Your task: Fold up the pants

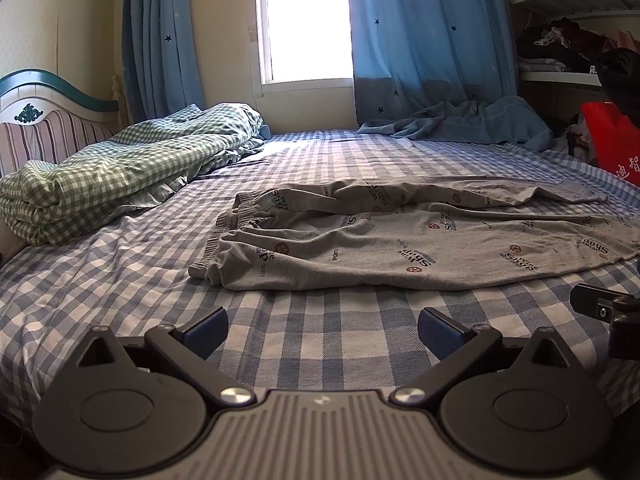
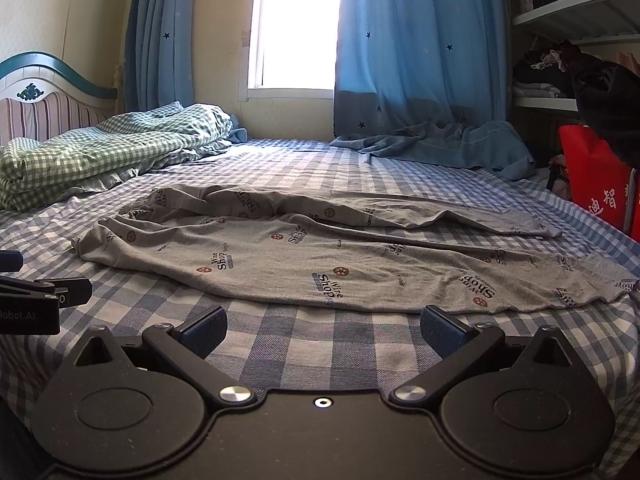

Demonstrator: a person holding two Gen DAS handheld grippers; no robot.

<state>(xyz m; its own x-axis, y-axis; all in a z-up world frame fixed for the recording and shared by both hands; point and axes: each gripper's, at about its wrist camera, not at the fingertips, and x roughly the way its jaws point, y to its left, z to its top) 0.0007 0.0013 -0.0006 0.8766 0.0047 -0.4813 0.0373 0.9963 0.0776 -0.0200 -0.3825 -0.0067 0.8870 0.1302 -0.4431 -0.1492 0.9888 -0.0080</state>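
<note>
A bed with a blue-and-white checked sheet fills both views. Spread unfolded across its middle lie grey printed cotton pants, waistband at left, legs running right. A rumpled green gingham quilt sits by the headboard. The left gripper and right gripper hover before the pants, fingers released and empty.

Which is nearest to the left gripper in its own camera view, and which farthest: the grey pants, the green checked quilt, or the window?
1. Grey pants: spread on the bed just ahead of the left gripper.
2. Green checked quilt: bunched farther back on the left.
3. Window: on the far wall, behind the bed.
</note>
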